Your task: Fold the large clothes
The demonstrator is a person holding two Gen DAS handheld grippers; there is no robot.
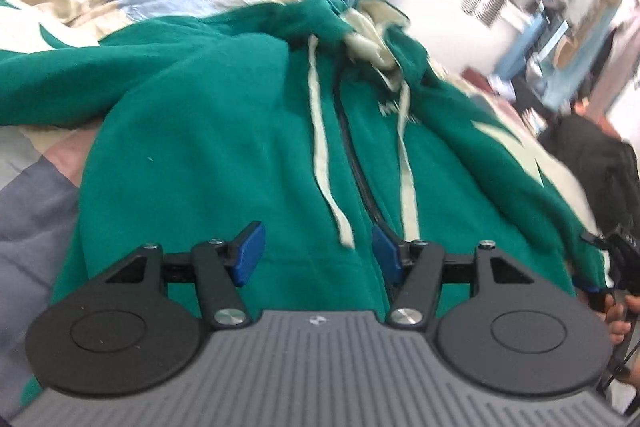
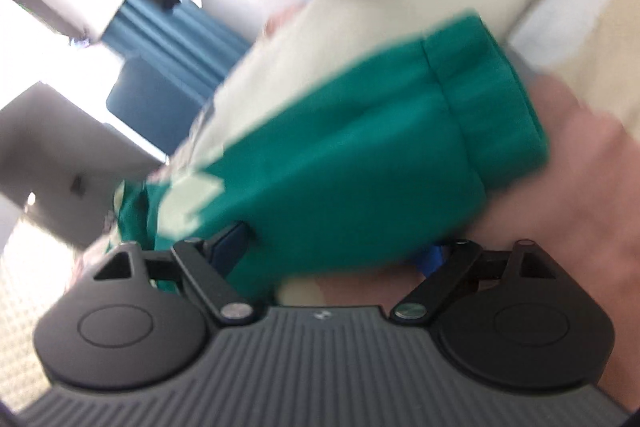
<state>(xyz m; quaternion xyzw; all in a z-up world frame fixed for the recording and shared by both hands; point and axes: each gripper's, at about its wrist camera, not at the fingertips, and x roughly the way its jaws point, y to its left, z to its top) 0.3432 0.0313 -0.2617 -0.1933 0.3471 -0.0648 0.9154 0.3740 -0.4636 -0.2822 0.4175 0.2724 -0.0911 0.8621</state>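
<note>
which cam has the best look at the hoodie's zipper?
Left wrist. It shows the zipper running down the green hoodie front between the two cream drawstrings. Right wrist shows no zipper, only a blurred green sleeve cuff.

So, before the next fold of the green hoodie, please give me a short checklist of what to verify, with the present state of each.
1. Hoodie lies front up on the bed cover: ok.
2. Zipper closed along the front: cannot tell, blurred.
3. Drawstrings lie on the chest, clear of the fold line: not ok, they trail toward the left gripper.
4. Left gripper open and empty above the fabric: ok.
5. Right gripper open: ok, but the sleeve lies between its jaws.
6. Sleeve cuff flat: cannot tell, the picture is blurred.
</note>
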